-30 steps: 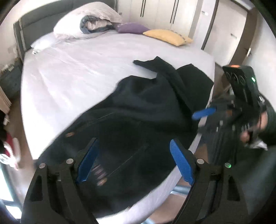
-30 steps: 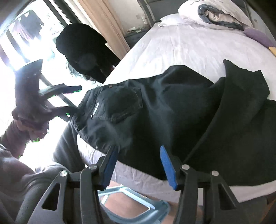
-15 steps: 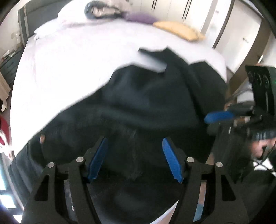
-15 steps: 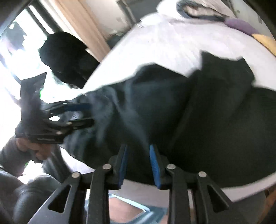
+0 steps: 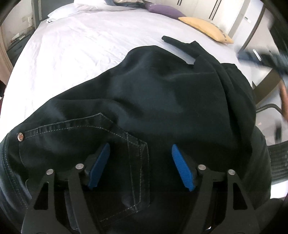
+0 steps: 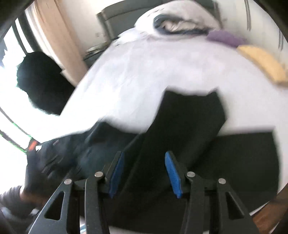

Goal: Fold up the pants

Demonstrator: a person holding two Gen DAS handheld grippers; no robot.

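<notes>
Black pants (image 5: 162, 93) lie crumpled on the white bed (image 5: 81, 45), waist end nearest, with a stitched back pocket (image 5: 126, 144) and a metal rivet (image 5: 20, 136). My left gripper (image 5: 140, 146) hovers close over that pocket. Its jaws are opening, with cloth beneath the pads but not pinched. In the blurred right wrist view, my right gripper (image 6: 144, 154) hangs over the pants (image 6: 189, 126) near the leg end. Its jaws are also opening and nothing is gripped. The left gripper (image 6: 36, 153) shows as a dark blur at the left.
A yellow pillow (image 5: 205, 27), a purple pillow (image 5: 162, 9) and a bundled duvet (image 6: 180, 23) lie at the head of the bed. A mesh chair (image 5: 277, 162) stands at the right bed edge. A person's head (image 6: 41, 82) is dark against the bright window.
My left gripper has dropped closer to the waist pocket. My right gripper has swung along the bed edge toward the legs. Both pairs of jaws narrowed, then widened again.
</notes>
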